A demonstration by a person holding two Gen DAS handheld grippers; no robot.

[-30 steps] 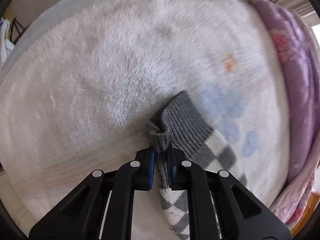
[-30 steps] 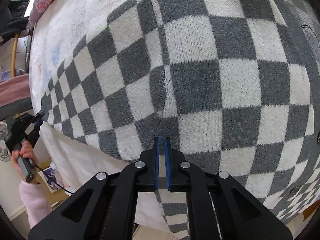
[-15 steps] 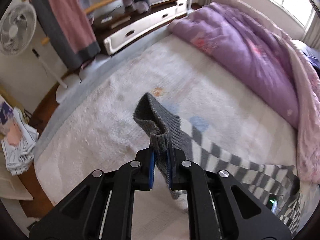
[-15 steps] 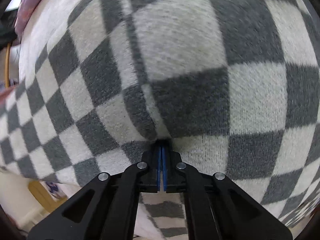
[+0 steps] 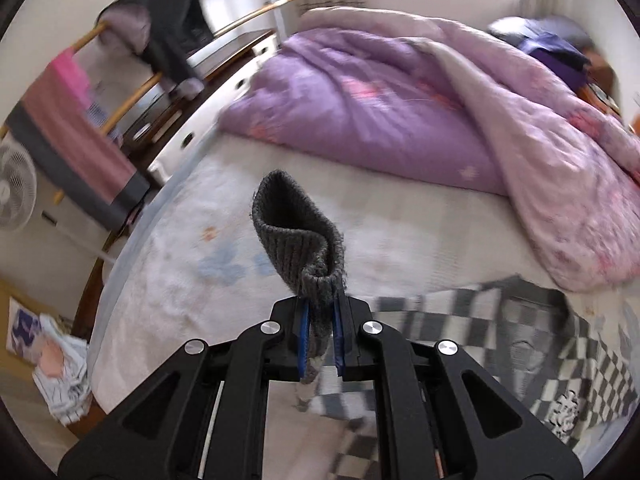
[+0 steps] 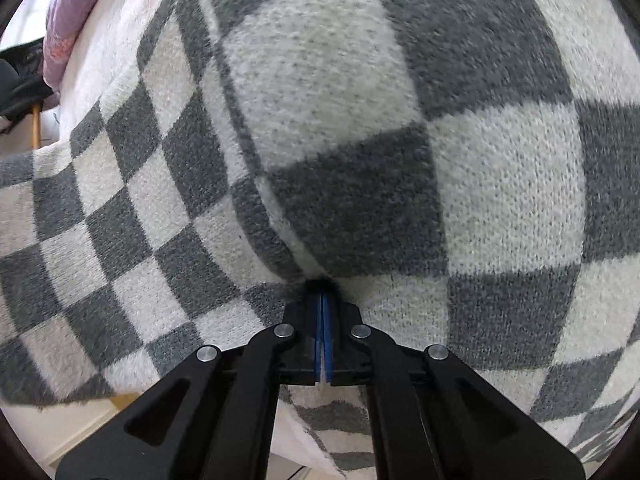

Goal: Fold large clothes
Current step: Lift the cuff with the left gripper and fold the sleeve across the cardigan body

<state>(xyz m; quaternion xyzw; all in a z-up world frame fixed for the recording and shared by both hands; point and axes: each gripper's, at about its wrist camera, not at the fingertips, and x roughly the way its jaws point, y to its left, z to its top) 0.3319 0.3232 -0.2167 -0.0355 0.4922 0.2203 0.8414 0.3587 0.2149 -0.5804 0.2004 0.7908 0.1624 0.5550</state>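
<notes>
A grey-and-white checkered knit sweater (image 6: 360, 152) lies on a bed with a white fuzzy cover (image 5: 176, 280). My left gripper (image 5: 320, 324) is shut on the sweater's grey ribbed cuff (image 5: 300, 236) and holds it lifted above the bed, the sleeve hanging below. The rest of the sweater (image 5: 520, 340) lies spread at the lower right. My right gripper (image 6: 322, 320) is shut on a pinch of the sweater's checkered body near a seam, very close to the fabric.
A purple and pink quilt (image 5: 420, 92) is heaped at the far side of the bed. A clothes rack with hanging garments (image 5: 80, 112), a fan (image 5: 12, 196) and clothes on the floor (image 5: 56, 380) stand to the left.
My left gripper has lifted the cuff up off the bed and tilted upward, bringing the room into view. My right gripper has moved closer to the sweater body, still shut on it.
</notes>
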